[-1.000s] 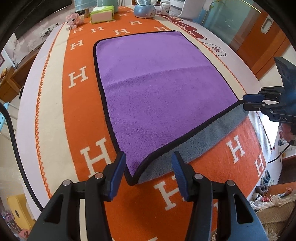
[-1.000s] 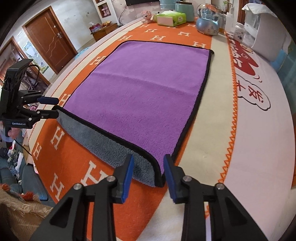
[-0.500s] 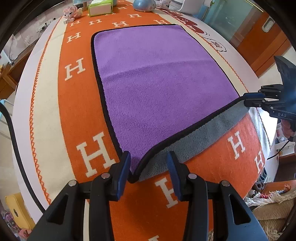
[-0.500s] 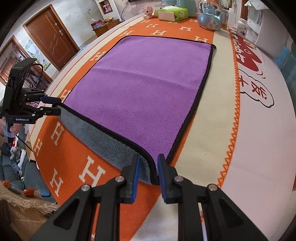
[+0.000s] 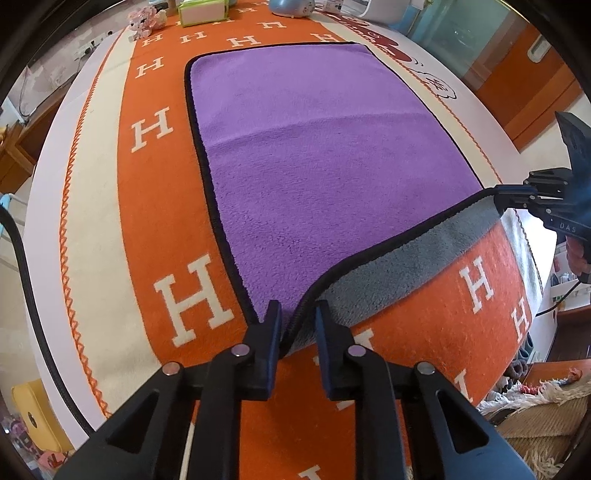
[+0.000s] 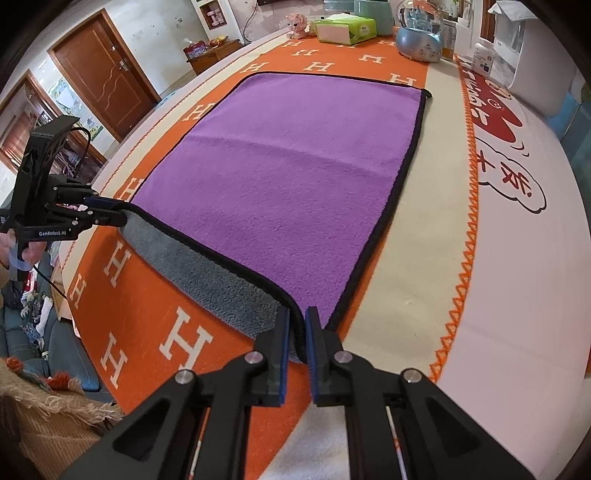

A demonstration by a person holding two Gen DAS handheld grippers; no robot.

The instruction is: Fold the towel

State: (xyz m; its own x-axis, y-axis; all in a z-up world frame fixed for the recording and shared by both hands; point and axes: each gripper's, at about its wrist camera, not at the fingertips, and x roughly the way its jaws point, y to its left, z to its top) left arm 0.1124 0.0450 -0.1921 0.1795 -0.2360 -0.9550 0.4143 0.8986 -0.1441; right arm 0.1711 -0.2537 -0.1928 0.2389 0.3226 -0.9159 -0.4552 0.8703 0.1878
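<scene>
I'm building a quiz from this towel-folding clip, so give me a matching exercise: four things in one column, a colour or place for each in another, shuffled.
Things:
1. towel top
2. towel underside
3. tissue box
4. left gripper

Colour or place:
A. grey
B. green and white, at the table's far end
C. at the towel's near left corner
D. purple

Pairs: 1-D, 2-A, 3-B, 4-C

The towel (image 5: pixel 332 155) corner tips lie hidden between each tongs' fingers; its gray underside mostly unseen.
</scene>
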